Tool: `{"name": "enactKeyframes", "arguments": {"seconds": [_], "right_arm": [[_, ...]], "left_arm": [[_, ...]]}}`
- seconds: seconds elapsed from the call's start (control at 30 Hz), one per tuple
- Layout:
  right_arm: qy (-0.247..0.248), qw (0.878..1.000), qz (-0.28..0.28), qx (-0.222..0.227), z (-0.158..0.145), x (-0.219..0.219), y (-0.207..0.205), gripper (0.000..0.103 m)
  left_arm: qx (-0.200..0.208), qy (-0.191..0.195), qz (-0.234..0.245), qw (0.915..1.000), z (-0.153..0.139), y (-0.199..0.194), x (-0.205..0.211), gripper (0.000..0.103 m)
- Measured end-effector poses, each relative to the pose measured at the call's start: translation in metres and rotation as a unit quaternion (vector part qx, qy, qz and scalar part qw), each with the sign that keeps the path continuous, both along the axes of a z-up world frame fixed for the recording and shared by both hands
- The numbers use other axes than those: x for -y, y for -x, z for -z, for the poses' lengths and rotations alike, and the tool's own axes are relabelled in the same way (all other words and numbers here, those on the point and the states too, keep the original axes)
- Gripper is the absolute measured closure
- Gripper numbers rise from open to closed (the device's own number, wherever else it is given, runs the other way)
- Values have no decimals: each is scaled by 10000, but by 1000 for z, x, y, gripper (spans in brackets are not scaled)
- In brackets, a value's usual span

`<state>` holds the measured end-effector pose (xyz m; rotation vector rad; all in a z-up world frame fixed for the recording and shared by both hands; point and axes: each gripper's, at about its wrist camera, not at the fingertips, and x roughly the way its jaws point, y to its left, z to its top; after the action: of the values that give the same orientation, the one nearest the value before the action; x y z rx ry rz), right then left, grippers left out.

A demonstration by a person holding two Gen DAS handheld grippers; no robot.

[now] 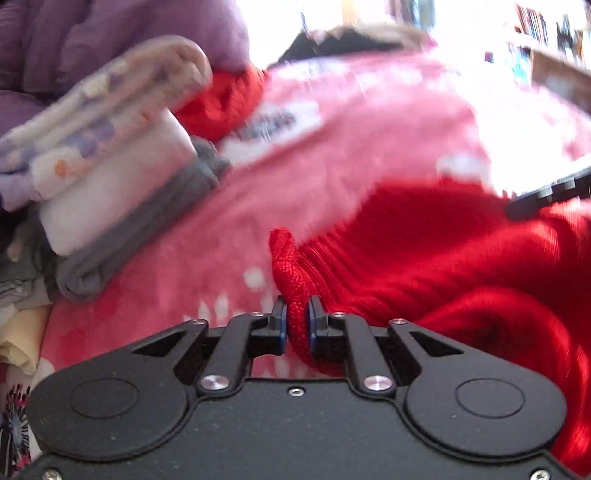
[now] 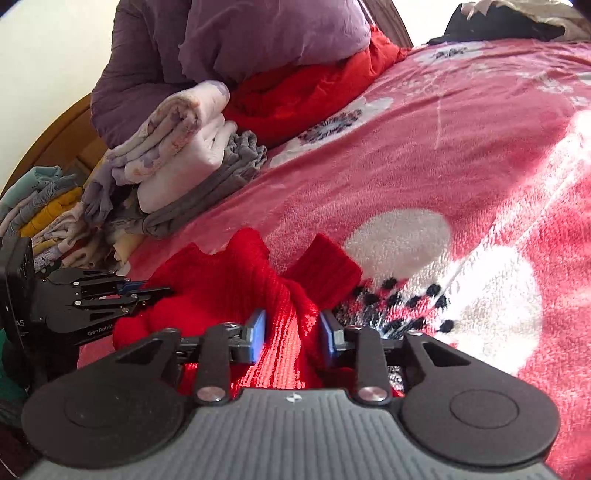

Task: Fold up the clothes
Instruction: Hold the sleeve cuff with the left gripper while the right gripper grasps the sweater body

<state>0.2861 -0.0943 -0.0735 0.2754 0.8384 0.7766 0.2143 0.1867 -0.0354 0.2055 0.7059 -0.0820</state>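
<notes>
A red knit sweater (image 1: 443,258) lies crumpled on the pink blanket, its ribbed cuff (image 2: 325,266) sticking up. In the left wrist view my left gripper (image 1: 297,310) is shut on a rolled edge of the sweater, which bulges up between the blue pads. That gripper (image 2: 155,291) also shows at the left of the right wrist view, biting the sweater's (image 2: 229,280) left side. My right gripper (image 2: 292,325) has a fold of the same sweater filling the narrow gap between its blue pads. Its black fingers (image 1: 546,195) reach in at the right edge of the left wrist view.
A stack of folded clothes (image 2: 177,158), floral on white on grey, sits at the blanket's (image 2: 406,147) left edge. Behind it are a purple quilt (image 2: 258,33) and red bedding (image 2: 295,92). More folded garments (image 2: 48,214) pile up far left by a wooden headboard (image 2: 66,136).
</notes>
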Motion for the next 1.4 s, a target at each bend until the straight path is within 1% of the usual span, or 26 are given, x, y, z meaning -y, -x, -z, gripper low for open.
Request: {"name": "enactKeyframes", "arguments": {"seconds": [0.03,0.1,0.17,0.2,0.23,0.3,0.33,0.37,0.4,0.43,0.47,0.53,0.57,0.63,0.67,0.7,0.77,0.83,0.87,1.0,1.03,1.07,1.1,1.23,1.33,1.4], "right_arm": [[-91,9999,72,94,-5,6,2,85],[-223,9982,291,477,-17,19,10,87],[-77,9952,336,917,-30,28,19,89],[-5,9930,357,1127,-36,33,24,96],[45,9919,357,1216,-40,39,27,100],[237,9897,404,1351,-45,50,31,100],[539,9874,430,1426,-45,53,34,100],[739,9871,324,1381,-43,55,34,99],[736,9889,323,1253,-38,57,32,99],[733,9904,322,1124,-32,60,30,99],[720,9919,328,991,-27,62,27,95],[396,9960,522,613,-19,66,11,94],[253,9965,604,516,-18,65,3,88],[161,9966,667,461,-19,58,-13,67],[217,9960,708,503,-18,53,-18,53],[286,9956,710,533,-18,46,-23,50],[484,9953,679,498,-12,33,-34,51],[749,9935,717,470,-4,20,-45,51],[787,9934,744,390,1,18,-50,51],[919,9936,644,131,18,9,-62,56],[893,9944,542,171,17,7,-60,62],[861,9951,445,211,16,5,-59,84],[753,9959,430,246,14,6,-57,94],[533,9938,821,534,1,27,-46,95],[318,9864,1353,873,-17,58,-37,96],[190,9792,1728,1043,-27,84,-33,96]], "left_arm": [[217,47,22,9998,-6,1,3,94],[809,70,217,9965,-19,6,13,94],[1371,309,504,9888,-33,13,24,94],[1587,492,608,9842,-40,15,27,94],[1570,603,639,9837,-42,12,29,94],[1341,742,638,9861,-42,3,32,94],[1171,637,628,9891,-37,-2,35,94],[926,348,515,9938,-26,-10,39,94],[665,120,376,9970,-15,-16,41,94],[480,8,283,9984,-5,-19,41,94],[385,-43,230,9990,0,-20,40,94],[331,-151,126,9993,1,-22,40,94],[327,-143,81,9993,1,-22,40,94],[355,-46,36,9994,1,-24,36,94],[347,-15,17,9994,3,-24,36,94],[337,-8,12,9994,4,-25,36,94],[338,28,19,9994,4,-27,37,94],[372,159,28,9992,2,-29,35,94],[390,235,33,9990,1,-29,32,94],[413,484,-33,9980,-1,-33,22,94],[412,518,-44,9978,-1,-34,22,94],[418,521,-45,9978,-1,-35,23,94],[433,521,-30,9977,-1,-35,25,94],[697,552,-14,9960,-7,-32,29,94],[1305,708,5,9889,-19,-29,34,94],[1534,720,-54,9855,-22,-34,42,94]]}}
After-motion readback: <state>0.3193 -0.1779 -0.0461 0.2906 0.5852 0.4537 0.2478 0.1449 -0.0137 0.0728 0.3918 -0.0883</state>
